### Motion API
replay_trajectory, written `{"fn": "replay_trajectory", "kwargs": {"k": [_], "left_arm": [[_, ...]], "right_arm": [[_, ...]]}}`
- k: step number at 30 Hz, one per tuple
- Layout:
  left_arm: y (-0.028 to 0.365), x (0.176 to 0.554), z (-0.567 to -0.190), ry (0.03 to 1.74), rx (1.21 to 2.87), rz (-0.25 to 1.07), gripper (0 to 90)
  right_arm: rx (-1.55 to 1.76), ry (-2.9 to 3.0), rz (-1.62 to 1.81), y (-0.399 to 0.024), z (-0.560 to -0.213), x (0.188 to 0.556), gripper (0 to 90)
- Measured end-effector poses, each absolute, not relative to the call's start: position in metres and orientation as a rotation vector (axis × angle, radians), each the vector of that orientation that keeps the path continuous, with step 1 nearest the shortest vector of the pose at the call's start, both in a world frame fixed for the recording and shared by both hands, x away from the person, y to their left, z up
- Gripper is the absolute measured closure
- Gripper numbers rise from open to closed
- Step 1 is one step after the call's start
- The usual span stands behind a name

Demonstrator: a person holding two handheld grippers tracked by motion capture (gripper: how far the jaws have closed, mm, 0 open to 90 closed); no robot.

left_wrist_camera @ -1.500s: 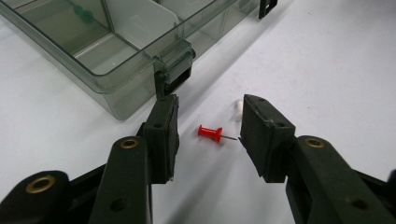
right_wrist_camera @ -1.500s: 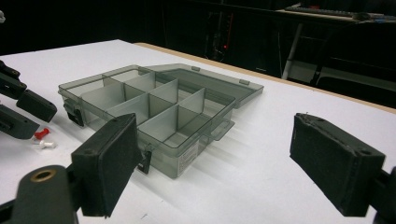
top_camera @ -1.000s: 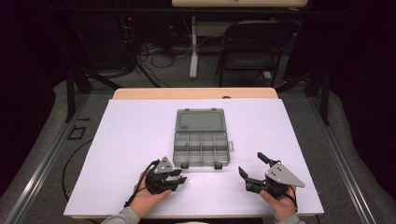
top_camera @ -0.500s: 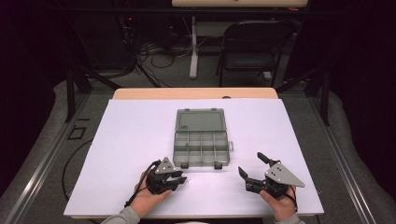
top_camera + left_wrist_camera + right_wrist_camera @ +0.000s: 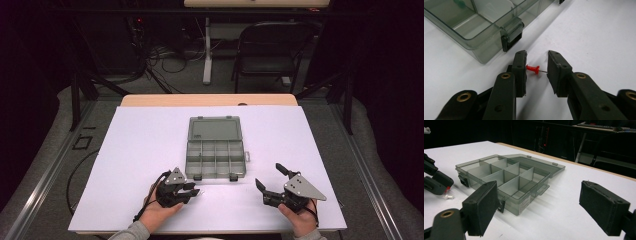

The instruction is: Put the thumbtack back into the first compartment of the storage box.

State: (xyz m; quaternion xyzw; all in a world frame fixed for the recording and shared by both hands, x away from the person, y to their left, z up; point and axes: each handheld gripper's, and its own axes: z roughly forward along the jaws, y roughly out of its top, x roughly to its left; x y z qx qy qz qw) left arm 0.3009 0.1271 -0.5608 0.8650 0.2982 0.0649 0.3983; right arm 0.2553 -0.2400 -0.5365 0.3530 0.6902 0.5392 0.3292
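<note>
1. The left claw sits low in the left gripper view, its jaws drawn in around a red pushpin. The pin lies crosswise between the pads: its head touches the left pad, its metal tip reaches the right pad. The jaws have just been closing on it, and the pin looks pinched end to end.

2. In the high view the left claw is at the lower centre-left, on the white tabletop, just in front of the near-left corner of the box.

3. The box is clear grey plastic with divided compartments; its lid lies open, flat behind it. In the left gripper view its latch is at the upper left, close to the pin.

4. The right claw has its jaws wide apart with nothing between them. In the high view it rests at the lower right, beside the box's near-right corner.

5. A second, white pushpin lies on the tabletop at the left edge of the right gripper view, near the left claw.

6. Progress, as I judge it: the work is early. The red pin is gripped but not lifted, and the compartments I can see look mostly empty. Carrying the pin into a compartment is left, and the white pin waits.
</note>
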Motion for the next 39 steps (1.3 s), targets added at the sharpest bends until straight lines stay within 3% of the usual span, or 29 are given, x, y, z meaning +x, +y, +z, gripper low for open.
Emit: {"fn": "replay_trajectory", "kwargs": {"k": [39], "left_arm": [[0.156,0.31,-0.51,0.8,1.99,0.282,68.8]], "right_arm": [[0.93,1.805,1.403,-0.239,-0.537,0.255,15.3]]}}
